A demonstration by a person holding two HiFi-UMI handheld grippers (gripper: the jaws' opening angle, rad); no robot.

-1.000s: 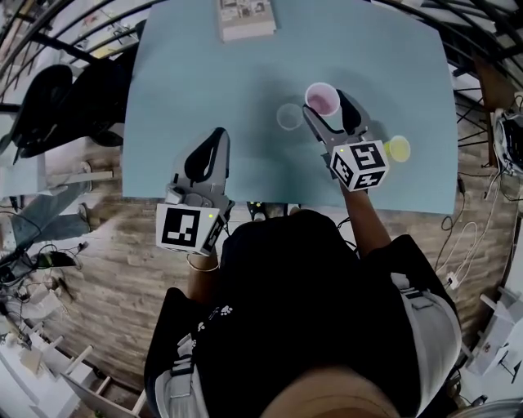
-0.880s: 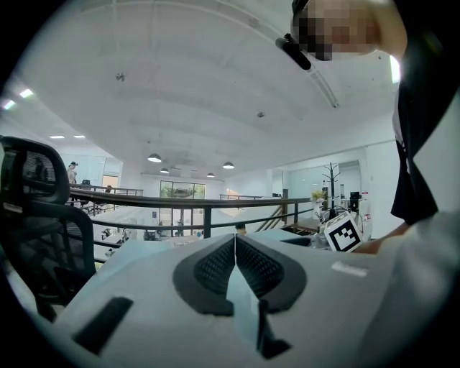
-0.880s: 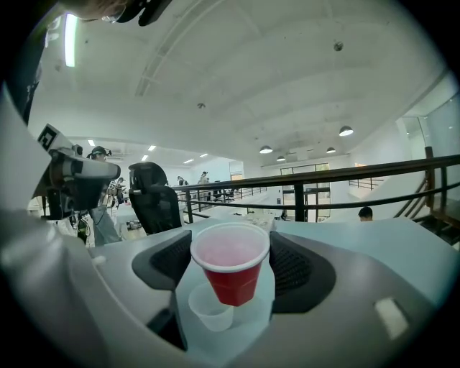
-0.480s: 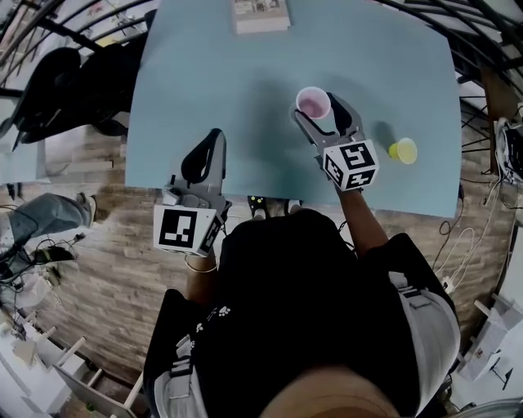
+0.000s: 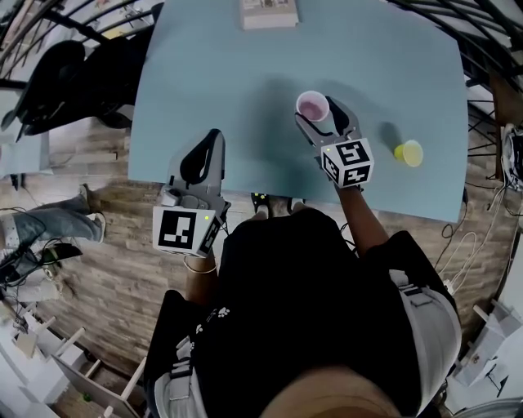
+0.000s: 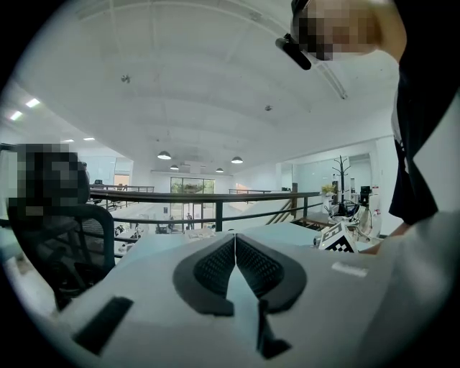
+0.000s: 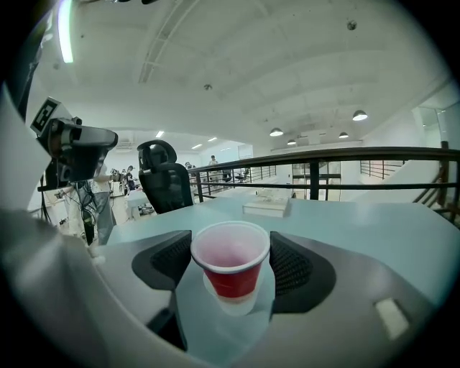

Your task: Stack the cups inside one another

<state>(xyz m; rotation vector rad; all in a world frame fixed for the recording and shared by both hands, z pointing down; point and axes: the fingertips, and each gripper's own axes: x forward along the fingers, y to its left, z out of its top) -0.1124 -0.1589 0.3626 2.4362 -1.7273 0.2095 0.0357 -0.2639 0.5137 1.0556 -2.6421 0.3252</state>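
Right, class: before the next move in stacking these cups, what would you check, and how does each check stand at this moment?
1. Red cup is upright between the jaws of the right gripper, pads against its rim: ok.
2. Red cup sits inside the clear cup: ok. Whether it is pushed fully down: cannot tell.
3. All cups are in one stack: not ok. The yellow cup sits alone on the table, to the right of the stack.
4. Left gripper is free to help, jaws together on nothing: ok.
5. The book at the far edge lies well away from the cups: ok.
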